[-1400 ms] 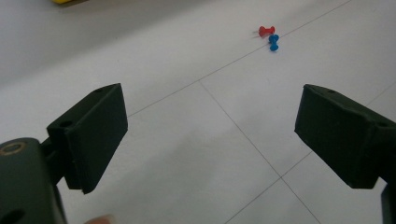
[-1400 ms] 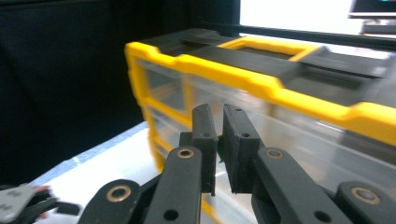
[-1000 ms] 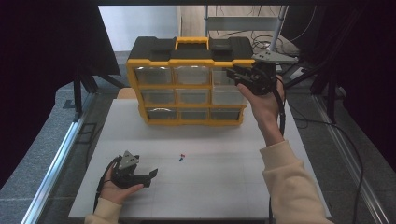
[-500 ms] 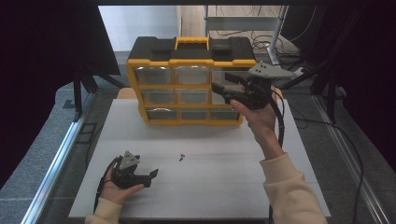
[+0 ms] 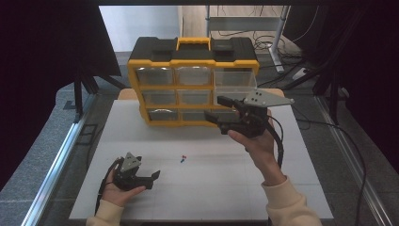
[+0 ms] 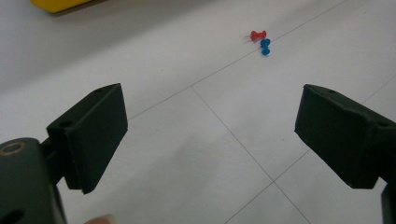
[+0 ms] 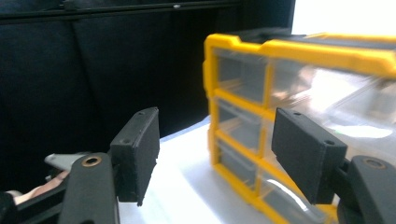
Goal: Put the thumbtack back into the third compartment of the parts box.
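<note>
A white bench [image 5: 141, 141] is seen under the work, ruled by thin grey lines into large squares, its surface smooth and matt. Broad open room is left across its front and middle; the left edge is bordered by a metal rail, and the far edge is taken up by the organiser. The yellow organiser [image 5: 193, 84] is stood upright at the back centre, made of hard yellow plastic with a black lid and a yellow handle on top. Nine clear drawers are counted in its front, in three rows of three.

Two pushpins are laid near the middle of the bench, well apart from the organiser: a red pushpin [image 6: 258, 34] and a blue pushpin [image 6: 265, 46], just beside each other, small, glossy and spool-shaped.

Two grippers are held, one in each hand. The left gripper [image 5: 143, 175] is rested low at the front left corner of the bench, its two black blocky jaws stood wide apart with nothing between them, pointed toward the pushpins. The right gripper [image 5: 219, 110] is held above the bench in front of the organiser's lower right drawers; its jaws have just been opening and are parted, with nothing clamped between them.
</note>
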Demonstrator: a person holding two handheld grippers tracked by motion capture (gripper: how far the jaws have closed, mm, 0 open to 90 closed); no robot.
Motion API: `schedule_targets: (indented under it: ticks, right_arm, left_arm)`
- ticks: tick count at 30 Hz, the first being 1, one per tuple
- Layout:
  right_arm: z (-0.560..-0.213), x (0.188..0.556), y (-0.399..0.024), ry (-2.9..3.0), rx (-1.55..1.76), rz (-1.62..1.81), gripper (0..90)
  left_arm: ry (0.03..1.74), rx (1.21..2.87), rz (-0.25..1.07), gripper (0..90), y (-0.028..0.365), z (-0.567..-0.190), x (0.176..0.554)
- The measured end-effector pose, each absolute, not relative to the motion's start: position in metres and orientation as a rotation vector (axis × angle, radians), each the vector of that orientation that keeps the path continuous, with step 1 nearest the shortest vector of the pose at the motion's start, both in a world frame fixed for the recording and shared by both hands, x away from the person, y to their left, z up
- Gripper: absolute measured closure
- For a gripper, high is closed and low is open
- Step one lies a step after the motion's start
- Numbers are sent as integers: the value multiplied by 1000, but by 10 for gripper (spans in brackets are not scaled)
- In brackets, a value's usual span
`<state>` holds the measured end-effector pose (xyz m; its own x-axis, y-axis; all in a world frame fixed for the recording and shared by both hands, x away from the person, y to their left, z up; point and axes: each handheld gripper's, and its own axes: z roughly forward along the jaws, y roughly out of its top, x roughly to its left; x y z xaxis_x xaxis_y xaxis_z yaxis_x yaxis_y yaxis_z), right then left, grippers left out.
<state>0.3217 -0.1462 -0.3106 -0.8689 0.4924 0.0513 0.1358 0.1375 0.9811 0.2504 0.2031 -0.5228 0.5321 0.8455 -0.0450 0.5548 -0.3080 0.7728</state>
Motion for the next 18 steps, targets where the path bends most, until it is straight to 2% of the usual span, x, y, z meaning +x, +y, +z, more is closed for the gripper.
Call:
schedule_targets:
  ticks: [18]
  right_arm:
    - [-377,328,-132,2269,705,1685,299]
  left_arm:
    - [1129,2007,484,98,203,-523,251]
